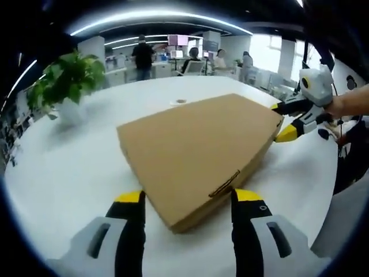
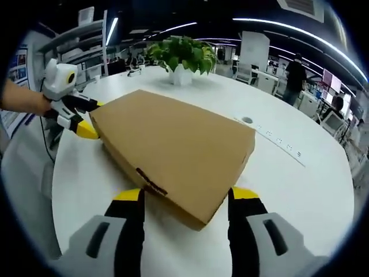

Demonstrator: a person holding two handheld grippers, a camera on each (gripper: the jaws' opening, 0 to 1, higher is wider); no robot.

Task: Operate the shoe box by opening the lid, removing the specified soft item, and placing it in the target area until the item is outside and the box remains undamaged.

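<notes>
A flat brown cardboard shoe box [image 1: 199,144] [image 2: 173,147] lies on the white table with its lid down. In the left gripper view my left gripper [image 1: 188,199] stands open, a yellow-tipped jaw on either side of the box's near corner. My right gripper [image 1: 281,120] comes in from the right, held by a hand, its jaws apart around the opposite corner. The right gripper view has my right gripper [image 2: 185,196] open astride its own near corner. My left gripper [image 2: 91,118] is at the far left corner there. What the box holds is hidden.
The box lies on a round white table [image 1: 69,173] [image 2: 288,190] with a potted plant [image 1: 66,81] [image 2: 183,57] beyond it. A small round cable port [image 1: 180,101] [image 2: 247,120] sits near the box. People stand and sit at desks behind. The table edge curves close on the right gripper's side.
</notes>
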